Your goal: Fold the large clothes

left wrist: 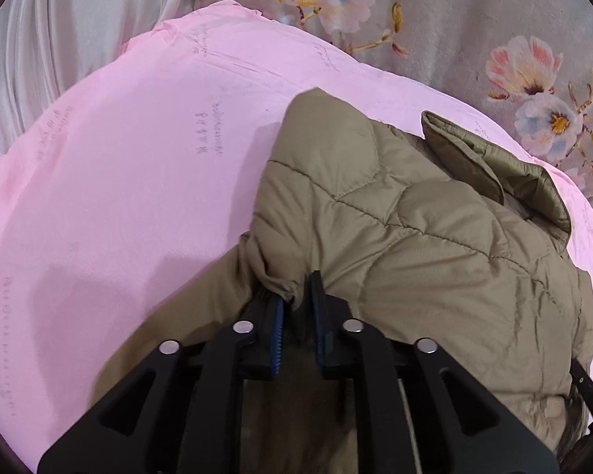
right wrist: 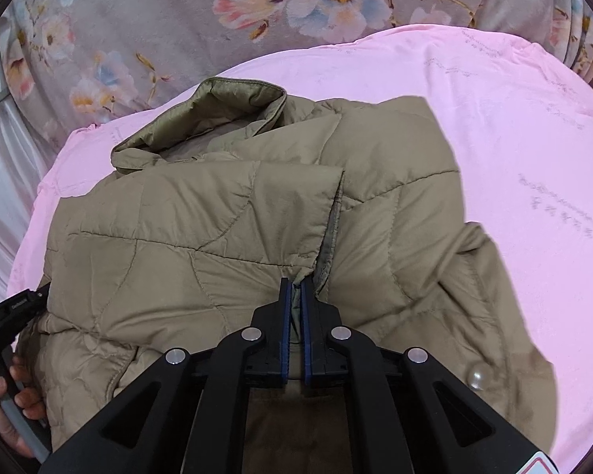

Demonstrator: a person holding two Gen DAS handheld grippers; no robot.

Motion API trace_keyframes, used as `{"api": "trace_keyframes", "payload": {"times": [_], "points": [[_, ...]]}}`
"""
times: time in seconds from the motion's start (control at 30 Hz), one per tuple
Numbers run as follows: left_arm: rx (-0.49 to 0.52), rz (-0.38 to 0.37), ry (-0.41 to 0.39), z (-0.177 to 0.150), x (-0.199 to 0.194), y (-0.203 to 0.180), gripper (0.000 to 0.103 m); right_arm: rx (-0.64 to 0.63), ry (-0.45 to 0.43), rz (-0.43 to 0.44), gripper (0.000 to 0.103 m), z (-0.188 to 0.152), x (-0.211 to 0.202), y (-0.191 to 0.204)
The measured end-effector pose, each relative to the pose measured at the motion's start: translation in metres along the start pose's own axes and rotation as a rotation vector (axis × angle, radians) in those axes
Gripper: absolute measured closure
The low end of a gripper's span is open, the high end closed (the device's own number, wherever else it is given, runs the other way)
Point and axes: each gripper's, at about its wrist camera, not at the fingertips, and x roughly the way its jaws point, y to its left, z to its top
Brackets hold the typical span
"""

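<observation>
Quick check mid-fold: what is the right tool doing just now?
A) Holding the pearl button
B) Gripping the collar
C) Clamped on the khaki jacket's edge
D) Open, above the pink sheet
C: in the right wrist view the right tool is pinched shut on a fold of the quilted jacket, well short of the collar and the pearl button.

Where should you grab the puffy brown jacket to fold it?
Probably by its thin edges, from the near side. The jacket lies flat on the pink sheet, collar away. Both grippers pinch bunched edge fabric: the left gripper and the right gripper, since the padded middle looks too thick.
</observation>
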Motion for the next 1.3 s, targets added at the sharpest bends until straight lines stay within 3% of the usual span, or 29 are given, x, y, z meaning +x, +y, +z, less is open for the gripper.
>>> {"api": "trace_keyframes", "payload": {"times": [0.03, 0.13, 0.33, 0.43, 0.6, 0.7, 1.3], "points": [[0.006, 0.01, -0.006, 0.001, -0.009, 0.002, 0.085, -0.007, -0.011, -0.023, 0.087, 0.0, -0.009, 0.001], [0.027, 0.026, -0.075, 0.009, -0.047, 0.003, 0.078, -0.018, -0.121, -0.067, 0.079, 0.008, -0.049, 0.007], [0.101, -0.077, -0.163, 0.045, -0.078, -0.053, 0.078, -0.096, -0.223, 0.036, 0.079, 0.045, -0.074, 0.059], [0.175, -0.089, -0.152, 0.04, -0.059, -0.09, 0.078, -0.158, -0.195, 0.053, 0.079, 0.046, -0.052, 0.09], [0.241, -0.067, -0.025, 0.008, 0.004, -0.117, 0.078, -0.222, -0.077, 0.006, 0.079, 0.02, 0.006, 0.107], [0.27, -0.041, -0.044, -0.013, 0.024, -0.117, 0.077, -0.228, -0.042, -0.005, 0.08, 0.003, 0.027, 0.104], [0.299, -0.003, -0.067, -0.025, 0.03, -0.118, 0.077, -0.204, -0.038, 0.005, 0.08, -0.006, 0.033, 0.1]]}}
